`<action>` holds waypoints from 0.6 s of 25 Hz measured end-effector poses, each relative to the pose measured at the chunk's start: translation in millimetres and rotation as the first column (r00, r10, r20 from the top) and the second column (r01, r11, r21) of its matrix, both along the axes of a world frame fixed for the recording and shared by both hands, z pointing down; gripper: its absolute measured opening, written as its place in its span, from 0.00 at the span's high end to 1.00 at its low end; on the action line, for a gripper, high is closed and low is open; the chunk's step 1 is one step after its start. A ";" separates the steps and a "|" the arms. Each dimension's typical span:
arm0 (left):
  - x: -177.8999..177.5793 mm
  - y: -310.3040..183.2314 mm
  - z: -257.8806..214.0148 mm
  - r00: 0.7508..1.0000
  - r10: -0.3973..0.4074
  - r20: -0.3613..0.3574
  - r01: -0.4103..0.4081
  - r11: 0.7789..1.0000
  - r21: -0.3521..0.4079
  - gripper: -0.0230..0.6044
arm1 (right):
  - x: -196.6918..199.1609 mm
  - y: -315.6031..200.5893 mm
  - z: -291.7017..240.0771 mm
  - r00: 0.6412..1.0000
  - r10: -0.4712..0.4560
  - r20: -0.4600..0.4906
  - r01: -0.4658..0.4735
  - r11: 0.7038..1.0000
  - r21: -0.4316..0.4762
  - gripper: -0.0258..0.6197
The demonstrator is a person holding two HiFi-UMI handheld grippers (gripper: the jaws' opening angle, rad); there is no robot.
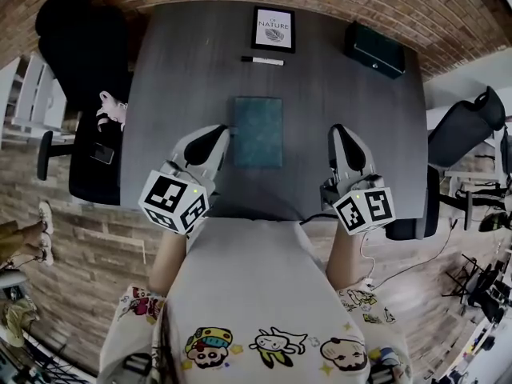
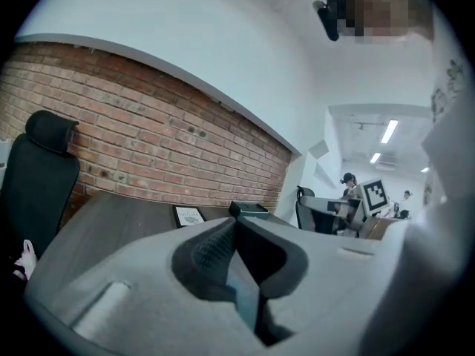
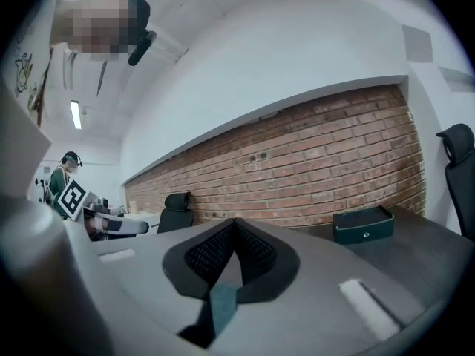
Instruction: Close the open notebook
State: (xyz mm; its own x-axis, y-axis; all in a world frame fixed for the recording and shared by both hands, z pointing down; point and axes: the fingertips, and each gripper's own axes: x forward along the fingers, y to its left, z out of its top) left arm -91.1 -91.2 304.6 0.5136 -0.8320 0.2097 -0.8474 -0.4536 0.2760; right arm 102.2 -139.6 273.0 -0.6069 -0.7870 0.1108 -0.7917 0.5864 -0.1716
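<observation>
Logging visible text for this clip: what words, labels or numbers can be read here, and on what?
"NATURE": on the white card in a black frame.
Smaller line above that word: too small to read.
Print on the black-and-white marker pen: too small to read.
Nothing else is legible.

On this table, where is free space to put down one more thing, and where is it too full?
Bare table lies left of the closed notebook, up to the left edge. Another bare patch lies right of it, below the black box. The far edge is crowded: framed picture, pen, box.
</observation>
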 end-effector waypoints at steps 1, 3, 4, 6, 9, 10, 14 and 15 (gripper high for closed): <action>0.7 1.7 0.0 1.000 0.001 0.010 -0.001 1.000 0.005 0.97 | 2.6 0.8 0.0 1.000 0.007 -0.001 -0.007 1.000 0.004 0.95; 1.0 6.0 2.1 1.000 -0.001 0.025 0.001 1.000 0.006 0.97 | 6.9 3.7 2.1 1.000 0.010 -0.001 -0.010 1.000 0.008 0.95; 0.1 8.0 4.3 1.000 -0.007 0.030 0.007 1.000 0.001 0.97 | 8.0 5.5 3.2 1.000 0.009 -0.001 -0.009 1.000 0.010 0.95; -4.2 11.2 9.9 0.999 -0.025 0.043 0.025 0.999 -0.020 0.97 | 6.6 8.5 5.1 1.000 0.002 -0.009 -0.002 1.000 0.011 0.95; -11.7 14.0 15.2 0.997 -0.049 0.058 0.052 0.998 -0.039 0.97 | 0.8 12.4 11.3 0.999 -0.021 -0.040 0.021 1.000 -0.002 0.95; -13.3 14.6 15.3 0.997 -0.054 0.059 0.056 0.998 -0.040 0.97 | -1.2 13.6 12.5 0.998 -0.031 -0.049 0.031 1.000 -0.006 0.95; -18.8 17.0 15.1 0.996 -0.067 0.064 0.070 0.997 -0.039 0.97 | -5.2 16.8 15.6 0.996 -0.050 -0.074 0.050 0.999 0.000 0.95; -20.8 17.7 15.6 0.995 -0.072 0.067 0.075 0.996 -0.040 0.97 | -6.7 17.3 15.4 0.995 -0.052 -0.083 0.053 0.999 0.004 0.95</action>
